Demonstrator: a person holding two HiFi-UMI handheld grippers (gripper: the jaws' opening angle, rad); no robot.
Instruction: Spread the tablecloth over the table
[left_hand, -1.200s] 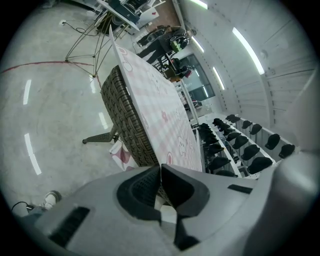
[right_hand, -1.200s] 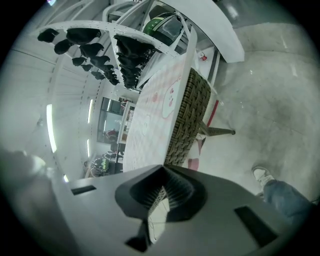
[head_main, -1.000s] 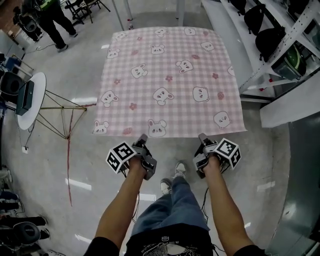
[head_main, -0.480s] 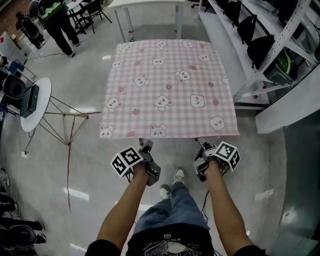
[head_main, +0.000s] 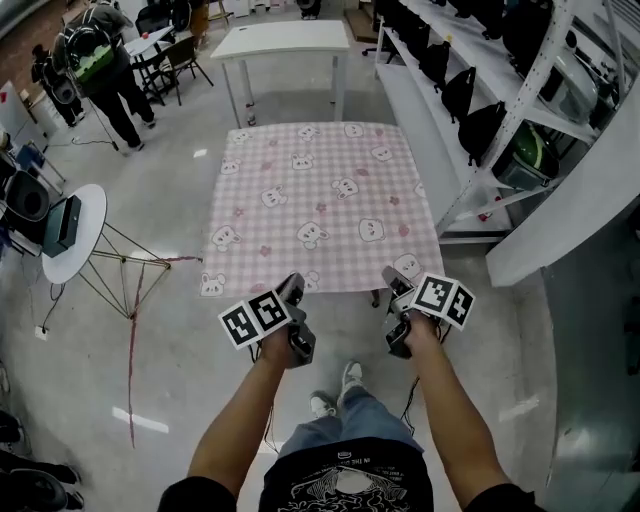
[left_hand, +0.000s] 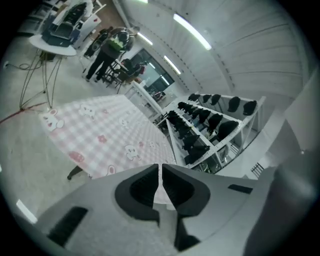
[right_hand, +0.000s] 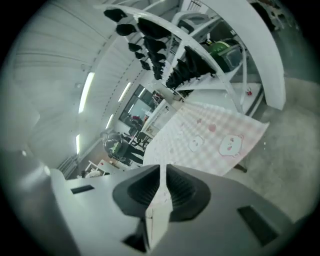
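A pink checked tablecloth (head_main: 320, 200) with bunny prints lies flat over a low table. Both grippers hold its near edge, lifted a little. My left gripper (head_main: 292, 288) is at the near edge left of centre; in the left gripper view its jaws (left_hand: 160, 172) are closing, with a thin strip of the tablecloth (left_hand: 100, 130) pinched between them. My right gripper (head_main: 392, 278) is at the near edge right of centre. In the right gripper view a pale fold of the tablecloth (right_hand: 210, 135) sits gripped in that gripper (right_hand: 162, 175).
A white table (head_main: 285, 40) stands beyond the cloth. Metal shelving (head_main: 500, 120) with dark bags runs along the right. At the left are a small round table (head_main: 70, 220) on wire legs, a red cord (head_main: 130, 340) on the floor, and people (head_main: 100, 70) farther back.
Both grippers have risen from low at the cloth's near edge and rolled, keeping hold of it. The head view has tipped up, so the far white table now shows.
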